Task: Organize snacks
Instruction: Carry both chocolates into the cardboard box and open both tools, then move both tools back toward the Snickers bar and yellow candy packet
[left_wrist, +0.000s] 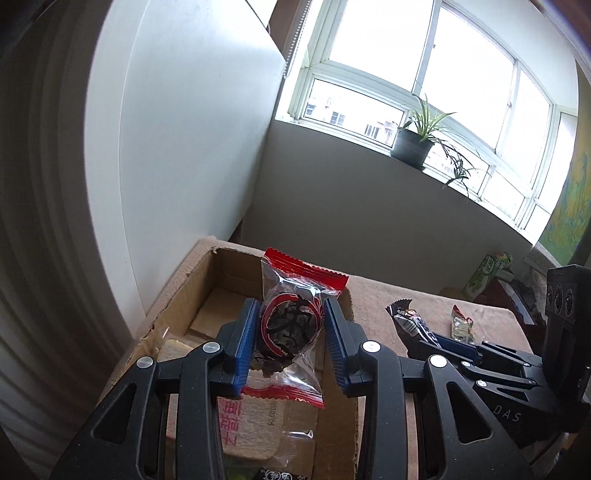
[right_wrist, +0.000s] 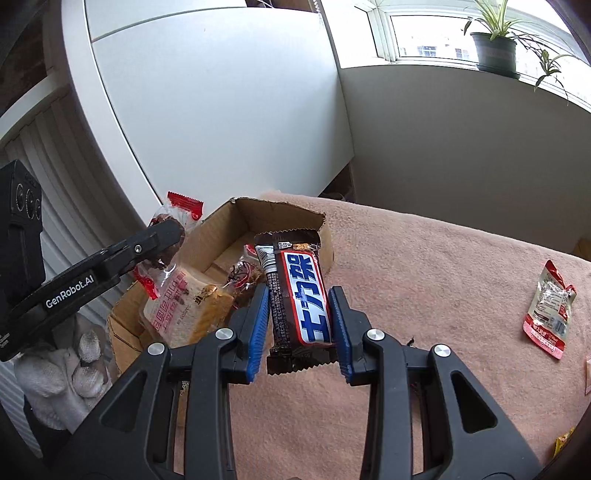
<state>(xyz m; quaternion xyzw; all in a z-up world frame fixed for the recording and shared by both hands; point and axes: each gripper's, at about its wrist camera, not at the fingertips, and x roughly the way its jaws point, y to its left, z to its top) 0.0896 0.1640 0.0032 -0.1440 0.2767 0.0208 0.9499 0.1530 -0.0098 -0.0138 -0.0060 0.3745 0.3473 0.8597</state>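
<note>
Low in the left wrist view, the left gripper (left_wrist: 290, 332) is clamped across a red-edged date packet (left_wrist: 291, 325), held above the cardboard box (left_wrist: 173, 295). Low centre in the right wrist view, the right gripper (right_wrist: 298, 325) pinches a chocolate bar (right_wrist: 299, 295) mid-length, near the box's right wall. Both wrappers look light, crinkly and slippery. Further right, a small red pouch (right_wrist: 548, 310) lies on the pink cloth (right_wrist: 443, 277).

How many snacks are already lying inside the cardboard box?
2 that I can make out in the cardboard box: a bread packet and a clear red-printed packet beside it; others may be hidden underneath.
</note>
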